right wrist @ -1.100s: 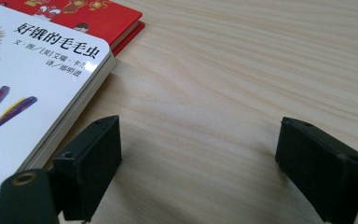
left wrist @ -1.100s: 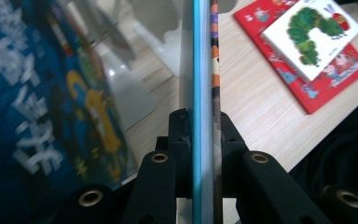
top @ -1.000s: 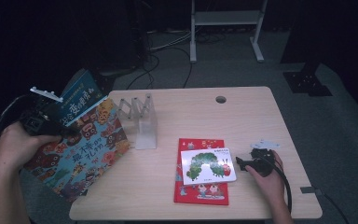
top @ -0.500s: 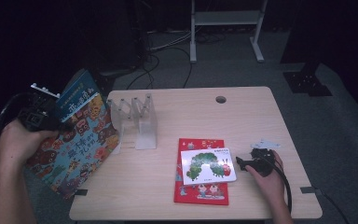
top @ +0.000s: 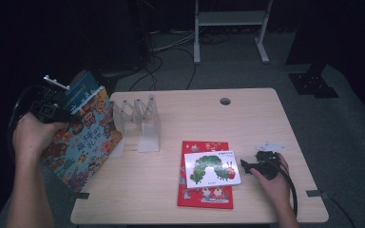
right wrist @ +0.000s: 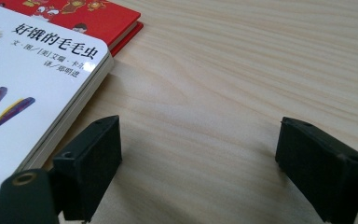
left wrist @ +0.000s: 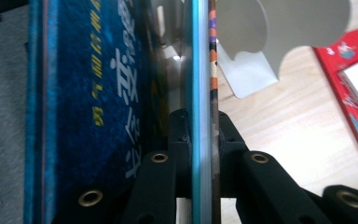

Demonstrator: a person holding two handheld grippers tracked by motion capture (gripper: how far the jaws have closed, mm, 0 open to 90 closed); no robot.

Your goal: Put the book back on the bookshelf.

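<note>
Left jaws: the left gripper is clamped narrow on the edge of a thin, large picture book with a busy orange-and-blue patterned cover; in the left gripper view the two black pads press on either side of its teal-edged cover, at lower centre of the frame.
Second book at the left: a dark blue book with yellow and white characters stands just beside the clamped one, filling the left half of the left gripper view.
Where the held book is: at the left of the high view, tilted, hanging over the left edge of the light wooden table.
Rack: a clear plastic book stand with upright dividers sits just beside the held book, upper left of the tabletop.
Right jaws: the right gripper stands wide, with bare wood between the pads.
Beside the right jaws: a small white board book with a green caterpillar lies near one pad, not gripped; it rests on a larger flat red book.
Right hand: low on the table, lower right of the high view.
</note>
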